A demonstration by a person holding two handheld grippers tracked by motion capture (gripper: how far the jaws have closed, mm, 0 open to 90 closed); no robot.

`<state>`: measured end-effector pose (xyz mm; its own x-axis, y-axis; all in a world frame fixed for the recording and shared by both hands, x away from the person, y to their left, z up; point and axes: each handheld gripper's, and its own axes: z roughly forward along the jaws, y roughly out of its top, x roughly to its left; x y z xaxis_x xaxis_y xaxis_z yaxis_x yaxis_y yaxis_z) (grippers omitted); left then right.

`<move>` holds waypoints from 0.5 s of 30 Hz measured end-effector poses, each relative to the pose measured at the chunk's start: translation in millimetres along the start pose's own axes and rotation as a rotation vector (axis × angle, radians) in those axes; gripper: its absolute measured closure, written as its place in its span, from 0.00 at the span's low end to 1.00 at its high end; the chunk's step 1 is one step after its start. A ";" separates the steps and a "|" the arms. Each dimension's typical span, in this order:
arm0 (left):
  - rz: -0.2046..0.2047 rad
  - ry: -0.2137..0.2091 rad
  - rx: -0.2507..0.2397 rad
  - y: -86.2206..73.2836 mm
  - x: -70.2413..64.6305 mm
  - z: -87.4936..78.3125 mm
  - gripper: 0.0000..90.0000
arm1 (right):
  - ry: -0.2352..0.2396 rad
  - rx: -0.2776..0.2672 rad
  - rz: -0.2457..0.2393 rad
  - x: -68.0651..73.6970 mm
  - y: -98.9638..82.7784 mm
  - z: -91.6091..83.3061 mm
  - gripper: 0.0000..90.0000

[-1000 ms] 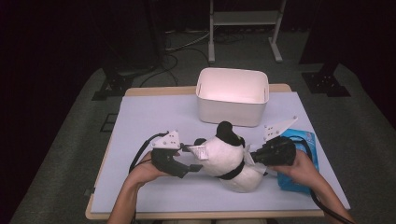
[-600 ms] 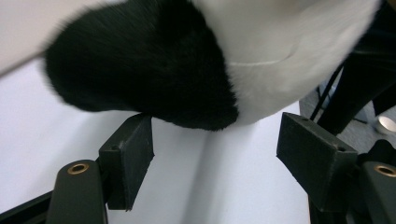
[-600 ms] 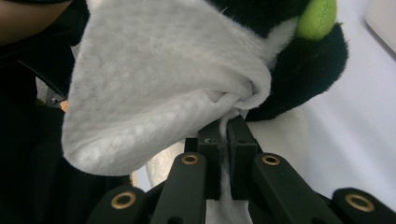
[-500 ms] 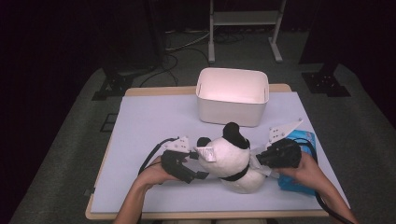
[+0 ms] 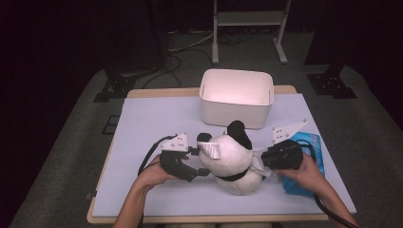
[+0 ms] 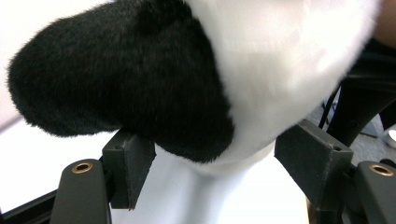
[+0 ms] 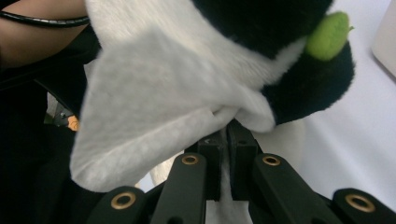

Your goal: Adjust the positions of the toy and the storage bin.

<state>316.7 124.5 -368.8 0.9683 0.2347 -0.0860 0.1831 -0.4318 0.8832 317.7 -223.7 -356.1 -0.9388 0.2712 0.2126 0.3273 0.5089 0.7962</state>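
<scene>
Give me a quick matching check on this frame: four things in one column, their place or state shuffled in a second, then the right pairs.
Things:
1. plush panda
2. white bin
3. blue pack
4. white cloth

Place or state:
A. at the far edge of the table, beyond the toy
B. pinched in the shut jaws of the right gripper
C. on the table between the two grippers, one black part lying between the parted jaws of the left gripper
D. flat on the table under the right hand

Pairs: 1-C, 2-A, 3-D, 4-B
</scene>
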 end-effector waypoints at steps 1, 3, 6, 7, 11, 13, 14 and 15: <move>0.000 0.004 -0.017 1.4 -0.2 -3.7 0.31 | 0.001 -0.004 0.001 -0.3 0.9 1.7 0.95; 0.002 0.008 -0.033 3.0 0.4 -9.8 0.31 | 0.009 -0.005 0.003 -0.8 2.2 4.9 0.95; -0.003 0.006 -0.031 0.9 1.7 -10.8 0.31 | 0.006 0.001 -0.001 -0.5 3.3 6.0 0.95; -0.008 0.002 -0.030 -0.2 1.7 -10.0 0.31 | 0.005 0.001 -0.002 -0.5 3.5 5.1 0.95; -0.015 -0.028 -0.016 -2.8 1.4 -4.5 0.31 | 0.008 0.032 -0.003 0.1 -0.1 7.2 0.95; -0.029 -0.042 -0.013 -4.3 2.0 -1.6 0.29 | 0.009 0.051 -0.006 0.4 -2.8 9.3 0.95; -0.036 -0.043 -0.009 -4.8 2.3 -0.2 0.28 | 0.012 0.056 -0.008 0.5 -4.0 10.1 0.95; -0.039 -0.049 -0.007 -5.4 2.6 1.1 0.27 | 0.014 0.065 -0.007 1.0 -5.2 10.7 0.95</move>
<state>318.4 126.5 -374.3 0.9676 0.2082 -0.1428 0.2199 -0.4167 0.8821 316.2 -217.3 -366.1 -0.9423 0.2559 0.2157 0.3266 0.5628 0.7593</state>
